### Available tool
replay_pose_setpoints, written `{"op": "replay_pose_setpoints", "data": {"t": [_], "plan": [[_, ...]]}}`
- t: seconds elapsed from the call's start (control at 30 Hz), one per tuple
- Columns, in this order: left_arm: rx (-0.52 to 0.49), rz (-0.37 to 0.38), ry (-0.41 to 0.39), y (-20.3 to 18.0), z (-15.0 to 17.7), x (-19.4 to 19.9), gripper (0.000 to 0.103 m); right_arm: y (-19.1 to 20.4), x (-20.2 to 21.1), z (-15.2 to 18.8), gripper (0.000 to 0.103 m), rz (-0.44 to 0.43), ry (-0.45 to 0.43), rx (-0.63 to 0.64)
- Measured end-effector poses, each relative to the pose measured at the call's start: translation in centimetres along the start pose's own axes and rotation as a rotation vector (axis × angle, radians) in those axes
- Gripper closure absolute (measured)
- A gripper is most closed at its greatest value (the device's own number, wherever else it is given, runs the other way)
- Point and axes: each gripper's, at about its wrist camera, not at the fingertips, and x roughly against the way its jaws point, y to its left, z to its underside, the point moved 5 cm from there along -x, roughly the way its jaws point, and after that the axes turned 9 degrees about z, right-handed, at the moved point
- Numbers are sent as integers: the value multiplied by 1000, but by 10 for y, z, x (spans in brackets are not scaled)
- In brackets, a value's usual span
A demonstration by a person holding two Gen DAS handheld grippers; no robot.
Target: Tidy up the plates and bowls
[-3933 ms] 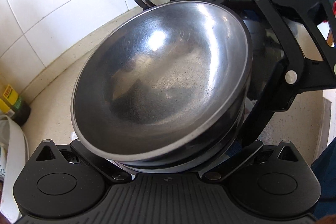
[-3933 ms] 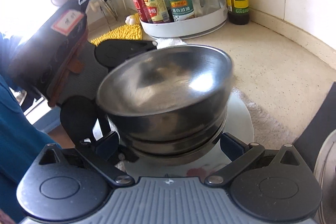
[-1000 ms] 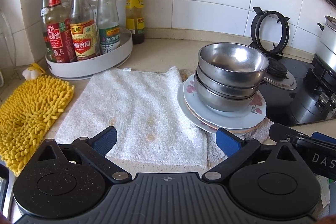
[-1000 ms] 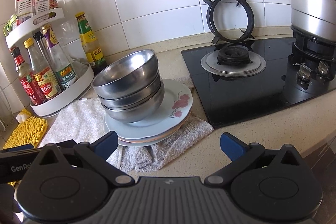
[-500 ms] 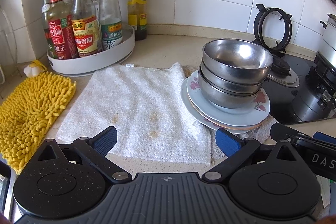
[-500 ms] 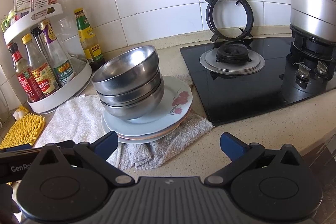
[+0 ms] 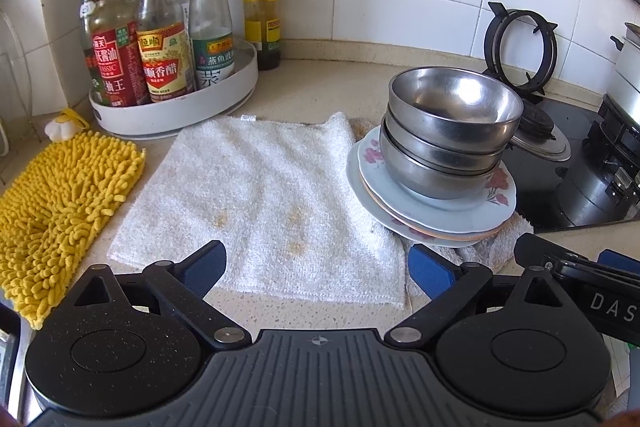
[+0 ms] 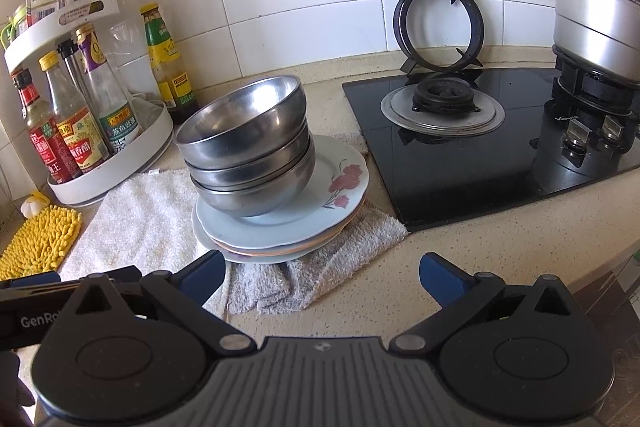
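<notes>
Both grippers are being held farther back than a second ago, the left gripper and right gripper spread and empty. Three nested steel bowls are being left stacked on flowered white plates atop a grey towel; further retreat is best kept slow and clear of the slightly tilted stack.

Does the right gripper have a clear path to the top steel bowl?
Probably yes: right gripper is open and empty, and nothing stands between it and the top steel bowl on the plates.

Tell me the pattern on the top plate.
Pink-red flowers on pale blue-white top plate; clearest in the right wrist view.
</notes>
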Motion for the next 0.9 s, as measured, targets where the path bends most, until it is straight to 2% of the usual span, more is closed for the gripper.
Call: {"op": "replay_pose_setpoints", "data": {"t": [0.5,0.9], "plan": [[9,-3,14,1,2,-1,5,-2,2,0,0,6,-2,0],[-29,-16,2,-4,0,1,6,-6,5,-3,0,-8,-17,-2]]}}
